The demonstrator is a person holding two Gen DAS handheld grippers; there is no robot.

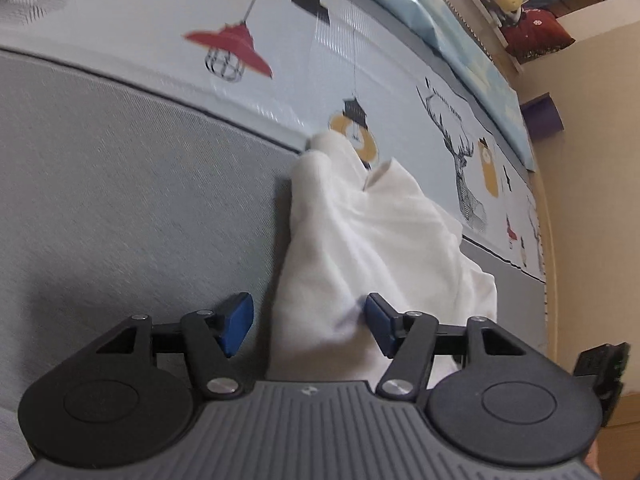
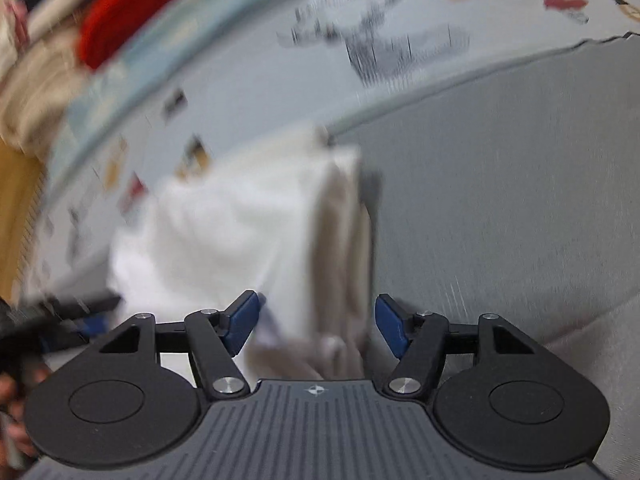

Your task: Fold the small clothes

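A small white garment (image 1: 360, 240) lies partly folded on the grey bed surface (image 1: 120, 200), reaching onto the printed sheet. My left gripper (image 1: 310, 324) is open, its blue pads (image 1: 239, 322) on either side of the garment's near end, not closed on it. In the right wrist view the picture is blurred. The same white garment (image 2: 240, 232) lies ahead with a folded edge on its right side. My right gripper (image 2: 316, 324) is open, its blue pads (image 2: 390, 330) straddling the garment's near edge. The left gripper shows as a dark blur (image 2: 60, 312) at the left.
A printed sheet with lamps and a deer (image 1: 460, 160) covers the far part of the bed. A light blue mat (image 1: 460, 40) lies beyond it. Plush toys and a red cushion (image 1: 532, 28) sit on a shelf. A wooden wall (image 1: 592, 200) stands at the right. Stacked clothes (image 2: 80, 20) lie at upper left.
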